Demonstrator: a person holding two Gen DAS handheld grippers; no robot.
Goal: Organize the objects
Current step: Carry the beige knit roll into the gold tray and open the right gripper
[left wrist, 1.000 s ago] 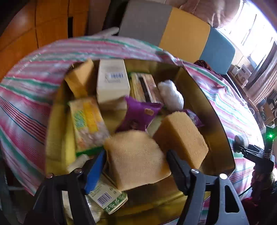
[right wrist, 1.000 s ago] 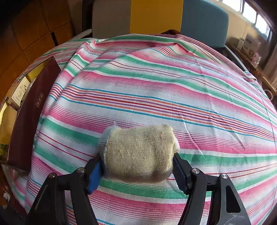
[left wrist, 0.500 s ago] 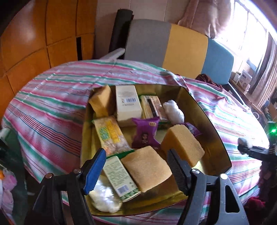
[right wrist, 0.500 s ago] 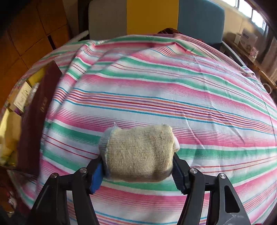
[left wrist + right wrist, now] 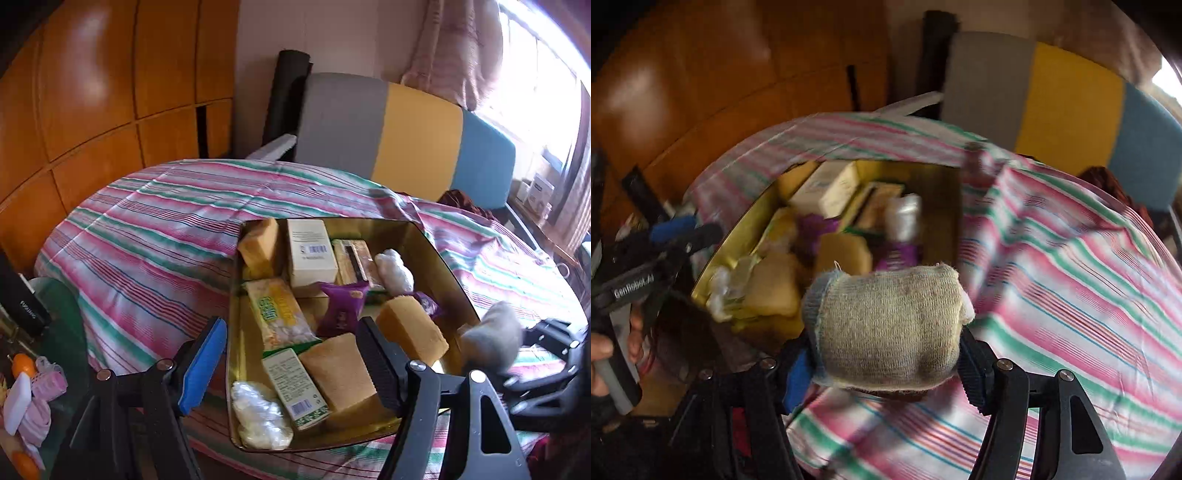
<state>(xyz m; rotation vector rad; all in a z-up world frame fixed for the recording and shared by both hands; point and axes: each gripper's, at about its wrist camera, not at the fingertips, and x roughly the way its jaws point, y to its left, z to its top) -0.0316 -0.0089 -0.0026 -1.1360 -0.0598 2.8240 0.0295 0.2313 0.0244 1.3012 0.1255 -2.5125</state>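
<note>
Right gripper (image 5: 882, 363) clamping rolled beige sock (image 5: 886, 328) between both pads, holding it above striped tablecloth (image 5: 1071, 295), just beside near right edge of gold tin (image 5: 436, 258) (view blurred). Left gripper (image 5: 291, 363) hanging wide open over tin's near left corner, gripping nothing. Sponges (image 5: 341, 371), cartons, purple snack packet (image 5: 341, 308) lying jumbled inside tin.
</note>
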